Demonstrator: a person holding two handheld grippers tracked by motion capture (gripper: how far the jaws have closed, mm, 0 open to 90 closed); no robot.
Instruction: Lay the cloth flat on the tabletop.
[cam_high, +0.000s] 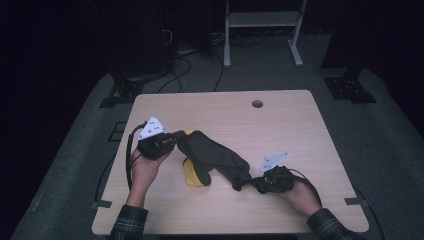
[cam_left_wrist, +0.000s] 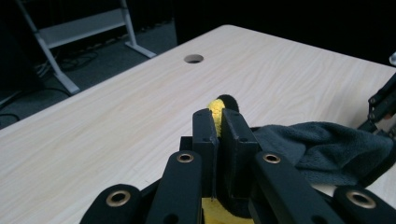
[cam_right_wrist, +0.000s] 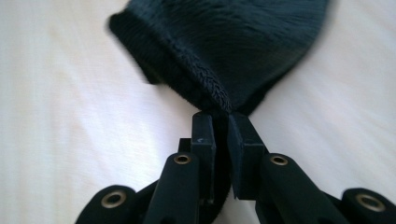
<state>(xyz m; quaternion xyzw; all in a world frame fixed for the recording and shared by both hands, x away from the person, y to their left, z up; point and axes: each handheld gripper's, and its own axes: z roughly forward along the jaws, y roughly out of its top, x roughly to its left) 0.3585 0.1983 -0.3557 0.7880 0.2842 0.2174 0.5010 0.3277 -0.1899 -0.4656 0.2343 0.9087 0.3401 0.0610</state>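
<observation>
Between the two grippers, a soft dark sock (cam_high: 212, 156) with a yellow part (cam_high: 192, 174) is stretched over the table (cam_high: 280, 125). One end is pinched tight in the closed jaws of the left gripper (cam_high: 176, 140), where a bit of yellow cloth (cam_left_wrist: 215, 110) pokes out past the tips. The other end, the fuzzy dark edge (cam_right_wrist: 205, 88), is squeezed just ahead of the right gripper (cam_right_wrist: 221, 122), whose jaws are nearly shut on it. The sock looks light, fluffy and floppy, so it can probably be bent and folded with ease, but it will sag in the middle. It is best held by its thick ends, where the cloth bunches up and is not likely to slip out.
</observation>
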